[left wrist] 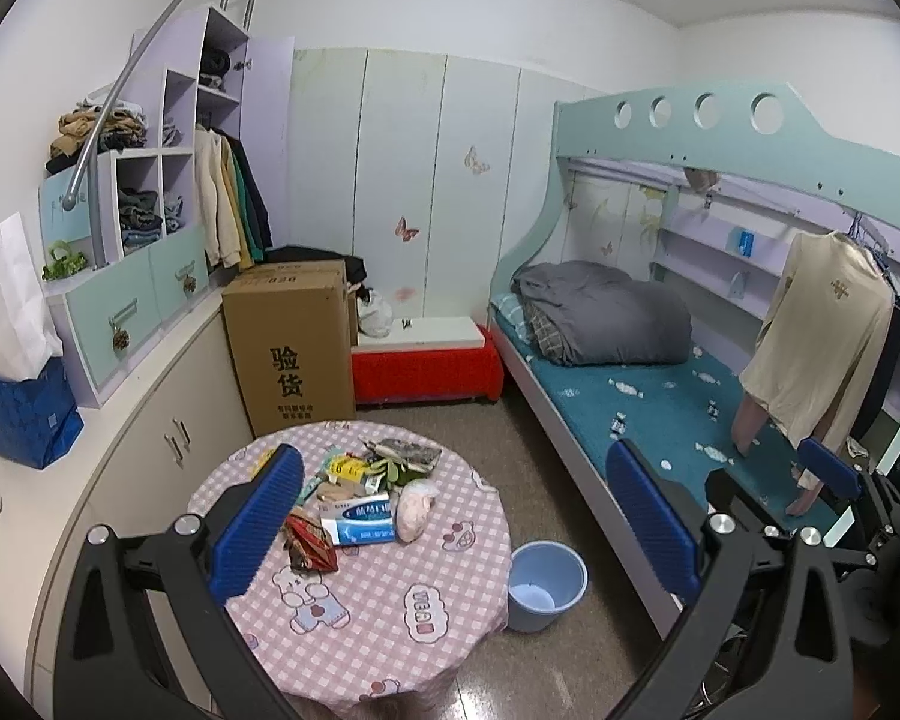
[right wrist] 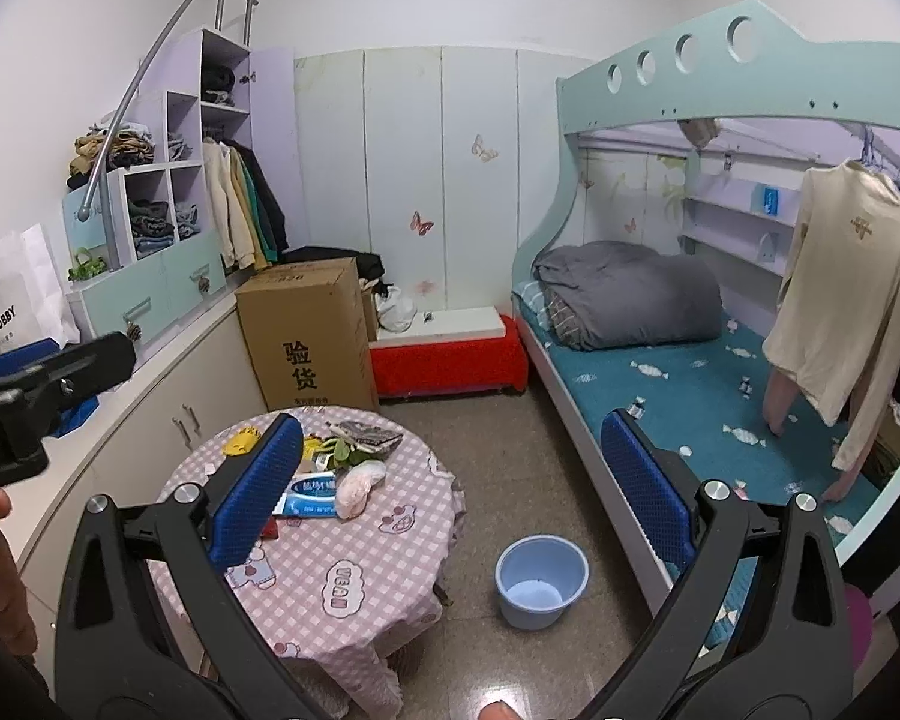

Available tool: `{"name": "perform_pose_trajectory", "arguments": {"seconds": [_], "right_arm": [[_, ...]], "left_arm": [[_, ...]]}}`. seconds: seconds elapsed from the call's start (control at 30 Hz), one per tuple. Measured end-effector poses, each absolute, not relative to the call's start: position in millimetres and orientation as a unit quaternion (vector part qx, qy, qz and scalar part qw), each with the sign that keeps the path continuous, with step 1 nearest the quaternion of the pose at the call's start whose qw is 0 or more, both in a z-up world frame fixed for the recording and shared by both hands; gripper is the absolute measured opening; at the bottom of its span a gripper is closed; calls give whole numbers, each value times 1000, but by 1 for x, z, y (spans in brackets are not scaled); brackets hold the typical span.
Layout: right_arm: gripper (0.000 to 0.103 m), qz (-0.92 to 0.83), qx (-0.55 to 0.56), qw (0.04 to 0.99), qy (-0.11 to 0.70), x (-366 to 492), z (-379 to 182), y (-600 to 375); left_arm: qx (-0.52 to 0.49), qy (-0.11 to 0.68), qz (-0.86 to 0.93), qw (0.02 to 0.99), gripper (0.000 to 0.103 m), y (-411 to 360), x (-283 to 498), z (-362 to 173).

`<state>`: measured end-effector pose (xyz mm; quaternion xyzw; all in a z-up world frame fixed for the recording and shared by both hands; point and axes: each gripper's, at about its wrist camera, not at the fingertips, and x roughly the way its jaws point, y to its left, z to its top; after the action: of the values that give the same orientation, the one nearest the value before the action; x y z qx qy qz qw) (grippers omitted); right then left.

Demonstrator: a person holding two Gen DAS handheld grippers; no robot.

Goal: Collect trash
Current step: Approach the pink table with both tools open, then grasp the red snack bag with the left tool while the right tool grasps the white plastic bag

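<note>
Bright even light, sharp focus, fisheye-bent dark edges, floor glare

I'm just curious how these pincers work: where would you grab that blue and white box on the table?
Grip the blue and white box across its short width, coming down from above with the open left hand-held gripper. It lies flat with its long side facing the camera. A pink crumpled wad crowds its right end and a red wrapper its left, so the middle looks easiest.

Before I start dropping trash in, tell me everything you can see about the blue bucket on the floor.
The blue bucket is a round, pale blue pail that looks like plastic, with a rolled rim and no lid. It stands upright and open on the glossy floor, between the round table and the bed, touching neither. No trash shows inside, only a pale sheen on its bottom. Neither gripper is near it.
</note>
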<state>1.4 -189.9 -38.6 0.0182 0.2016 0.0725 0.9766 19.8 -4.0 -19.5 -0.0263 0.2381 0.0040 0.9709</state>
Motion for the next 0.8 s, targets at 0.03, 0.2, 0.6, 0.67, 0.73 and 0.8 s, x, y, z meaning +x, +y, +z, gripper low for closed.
{"name": "perform_pose_trajectory", "arguments": {"seconds": [0.03, 0.2, 0.6, 0.67, 0.73, 0.8], "right_arm": [[97, 75, 18, 976, 203, 2, -40, -191], [97, 89, 15, 971, 222, 13, -56, -194], [97, 132, 18, 932, 338, 81, -137, -148], [97, 134, 24, 924, 358, 98, -151, -134], [97, 137, 35, 916, 375, 115, -165, -117], [97, 138, 36, 911, 387, 131, -177, -101]], "left_arm": [[-30, 242, 5, 970, 99, -5, 21, -22], [-48, 274, 14, 961, 99, -8, 33, -45], [-127, 395, 67, 907, 99, 56, 82, -155], [-140, 408, 79, 899, 99, 75, 94, -171], [-155, 417, 84, 892, 99, 95, 107, -184], [-176, 427, 89, 883, 99, 117, 124, -198]]}}
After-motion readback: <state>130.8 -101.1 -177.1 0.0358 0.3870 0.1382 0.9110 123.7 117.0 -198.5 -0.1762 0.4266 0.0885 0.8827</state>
